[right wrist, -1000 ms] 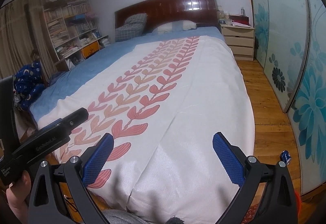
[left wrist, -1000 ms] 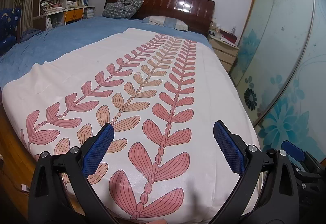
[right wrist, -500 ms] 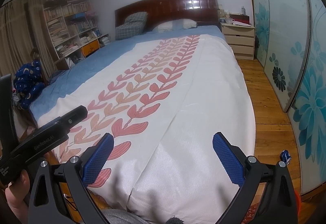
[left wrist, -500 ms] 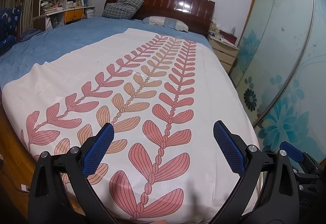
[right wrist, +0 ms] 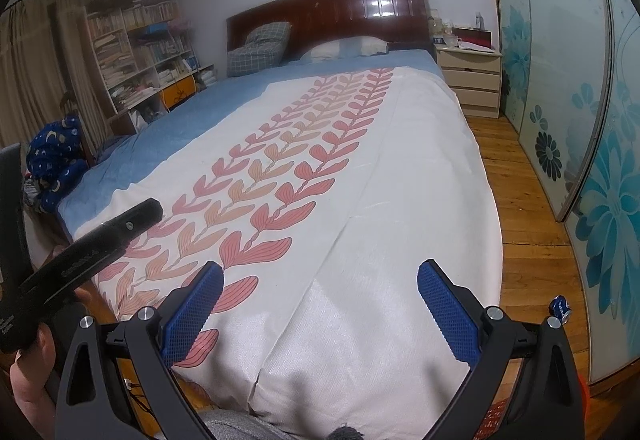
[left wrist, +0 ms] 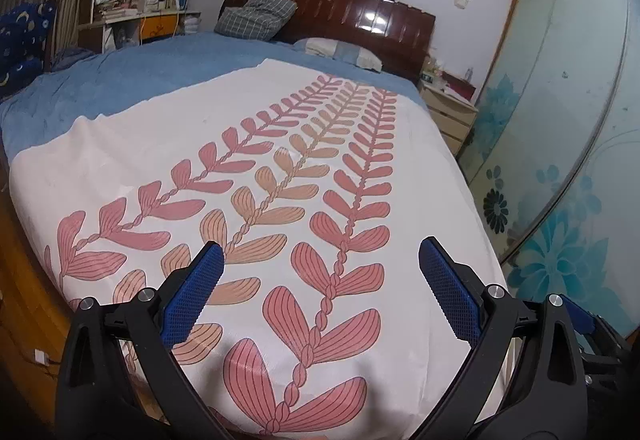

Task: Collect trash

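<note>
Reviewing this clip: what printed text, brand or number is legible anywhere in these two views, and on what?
White lettering on the black body of the left hand-held gripper: too blurred to read.
Book spines on the white bookshelf: too small.
Small blue can on the wooden floor: print unreadable.
Nothing else carries text.
</note>
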`<state>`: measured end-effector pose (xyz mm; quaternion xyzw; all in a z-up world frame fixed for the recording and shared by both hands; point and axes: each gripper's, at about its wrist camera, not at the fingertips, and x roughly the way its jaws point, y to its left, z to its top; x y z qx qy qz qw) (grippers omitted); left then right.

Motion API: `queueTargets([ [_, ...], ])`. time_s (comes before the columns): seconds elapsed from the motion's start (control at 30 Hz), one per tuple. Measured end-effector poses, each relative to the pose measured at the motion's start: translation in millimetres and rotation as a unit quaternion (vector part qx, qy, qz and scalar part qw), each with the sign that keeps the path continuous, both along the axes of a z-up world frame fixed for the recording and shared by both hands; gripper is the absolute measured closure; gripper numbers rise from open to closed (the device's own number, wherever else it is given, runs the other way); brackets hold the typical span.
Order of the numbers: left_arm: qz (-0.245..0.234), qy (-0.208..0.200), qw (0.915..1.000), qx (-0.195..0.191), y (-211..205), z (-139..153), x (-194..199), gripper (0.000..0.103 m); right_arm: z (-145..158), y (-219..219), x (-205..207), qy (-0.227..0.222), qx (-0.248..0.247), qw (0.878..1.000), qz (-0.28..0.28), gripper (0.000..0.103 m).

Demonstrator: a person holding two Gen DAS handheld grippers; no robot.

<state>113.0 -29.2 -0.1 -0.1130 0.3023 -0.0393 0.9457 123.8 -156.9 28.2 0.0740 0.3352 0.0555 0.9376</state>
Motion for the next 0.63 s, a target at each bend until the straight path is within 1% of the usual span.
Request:
queueTargets([
  [0.23, -0.007, -0.003, 0.9999, 0.013, -5.8, 1.0, -0.8, 0.006, -1.7, -1.9, 0.2, 0.005, 0.003, 1.0, 0.0, 0.007],
  [0.37, -0.006, 0.003, 1.0, 0.005, -3.5, -0.2, 1.0, 0.006, -2.6, -2.5, -0.2, 0.005, 0.003, 1.0, 0.001, 0.007],
  [0.63, 0.001, 0.015, 0.9999, 0.006, -2.4, -1.9, 2.9, 0.006, -2.6, -4.5, -0.4, 0.008, 0.005, 1.0, 0.001, 0.007],
])
